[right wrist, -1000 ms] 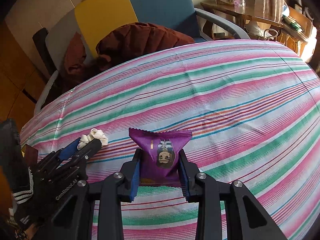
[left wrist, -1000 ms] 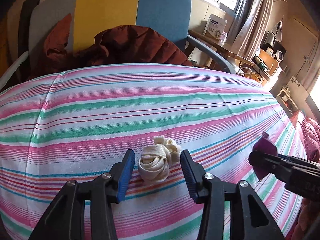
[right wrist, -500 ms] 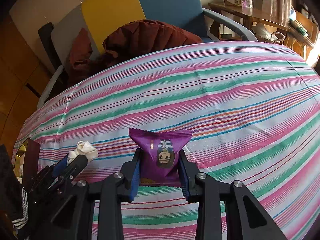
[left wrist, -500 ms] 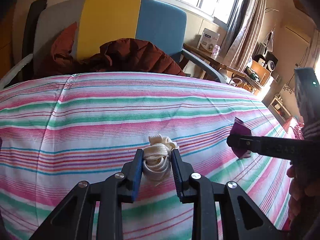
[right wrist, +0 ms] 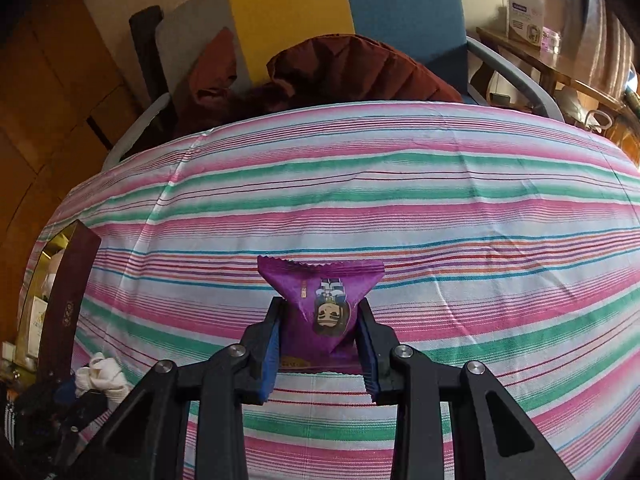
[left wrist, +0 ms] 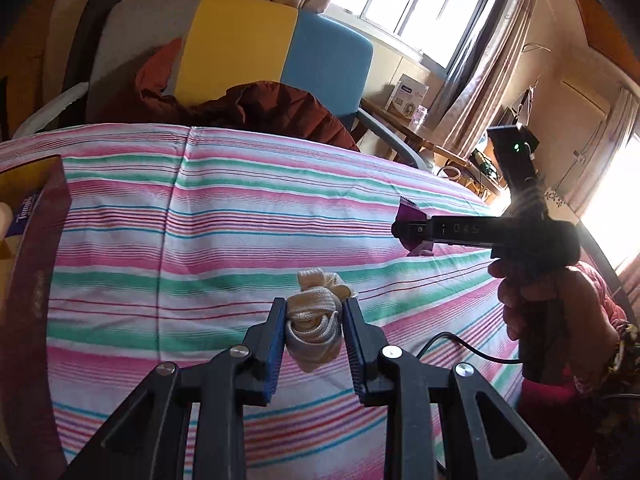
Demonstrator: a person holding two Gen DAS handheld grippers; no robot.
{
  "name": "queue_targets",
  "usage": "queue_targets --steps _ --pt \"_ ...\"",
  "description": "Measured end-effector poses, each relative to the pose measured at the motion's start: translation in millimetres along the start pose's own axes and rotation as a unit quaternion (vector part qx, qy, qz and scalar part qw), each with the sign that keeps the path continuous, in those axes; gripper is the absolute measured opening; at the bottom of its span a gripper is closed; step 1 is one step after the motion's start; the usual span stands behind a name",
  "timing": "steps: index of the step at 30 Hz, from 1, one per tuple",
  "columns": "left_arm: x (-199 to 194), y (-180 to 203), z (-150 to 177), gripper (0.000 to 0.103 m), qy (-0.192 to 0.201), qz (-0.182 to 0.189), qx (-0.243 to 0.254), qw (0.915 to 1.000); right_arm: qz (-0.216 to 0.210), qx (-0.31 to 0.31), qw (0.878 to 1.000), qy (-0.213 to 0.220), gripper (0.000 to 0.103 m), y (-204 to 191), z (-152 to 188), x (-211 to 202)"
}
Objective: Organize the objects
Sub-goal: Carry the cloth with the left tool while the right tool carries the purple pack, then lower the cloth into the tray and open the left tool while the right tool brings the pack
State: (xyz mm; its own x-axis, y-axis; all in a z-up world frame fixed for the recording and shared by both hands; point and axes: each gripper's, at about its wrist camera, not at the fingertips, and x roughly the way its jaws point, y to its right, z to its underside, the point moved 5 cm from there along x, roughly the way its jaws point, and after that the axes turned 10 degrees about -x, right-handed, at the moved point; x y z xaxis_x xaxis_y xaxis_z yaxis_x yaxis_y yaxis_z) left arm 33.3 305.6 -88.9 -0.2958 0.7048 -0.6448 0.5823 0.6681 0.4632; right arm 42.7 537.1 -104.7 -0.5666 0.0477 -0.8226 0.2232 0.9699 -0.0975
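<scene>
The left gripper (left wrist: 313, 322) was clamped on the bundle of white rope (left wrist: 312, 328), held over the striped cloth (left wrist: 240, 216). The right gripper (right wrist: 319, 334) squeezed the purple snack packet (right wrist: 320, 304) above the same cloth, a dark red box (right wrist: 70, 300) off left.

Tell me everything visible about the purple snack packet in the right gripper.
The purple snack packet is a glossy pillow pouch with zigzag-crimped ends and a small cartoon face printed on it, shown upside down. The right gripper pinches its sides between blue-padded fingers, its wider crimped end pointing away from the camera. It appears lifted above the striped cloth. The left camera sees it edge-on.
</scene>
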Motion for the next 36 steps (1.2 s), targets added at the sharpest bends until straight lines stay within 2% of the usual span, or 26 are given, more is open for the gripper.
queue_targets --steps 6,14,18,26,30,36 --pt "-54.7 -18.2 -8.8 0.027 0.042 0.006 -0.018 0.999 -0.01 -0.019 1.0 0.006 0.034 -12.6 1.4 1.6" --pt "-124.4 -72.8 -28.7 0.027 0.108 -0.026 -0.063 0.9918 -0.024 -0.053 0.998 0.036 0.034 -31.1 -1.5 -6.3" --pt "-157.1 -111.1 -37.1 0.027 0.143 -0.052 -0.094 0.9839 -0.024 -0.085 0.996 0.032 0.034 -50.2 -2.5 -8.7" --pt "-191.2 -186.9 -44.3 0.027 0.18 -0.101 -0.175 0.9626 -0.088 -0.111 0.989 0.032 0.034 -122.1 6.1 -24.8" --pt "-200.8 -219.7 -43.2 0.027 0.188 -0.128 -0.206 0.9517 -0.126 -0.129 0.983 0.039 0.034 -168.0 11.5 -36.1" --pt "-200.2 -262.6 -37.9 0.027 0.168 -0.154 -0.247 0.9418 -0.175 -0.145 0.973 0.041 0.034 -231.6 19.1 -45.1"
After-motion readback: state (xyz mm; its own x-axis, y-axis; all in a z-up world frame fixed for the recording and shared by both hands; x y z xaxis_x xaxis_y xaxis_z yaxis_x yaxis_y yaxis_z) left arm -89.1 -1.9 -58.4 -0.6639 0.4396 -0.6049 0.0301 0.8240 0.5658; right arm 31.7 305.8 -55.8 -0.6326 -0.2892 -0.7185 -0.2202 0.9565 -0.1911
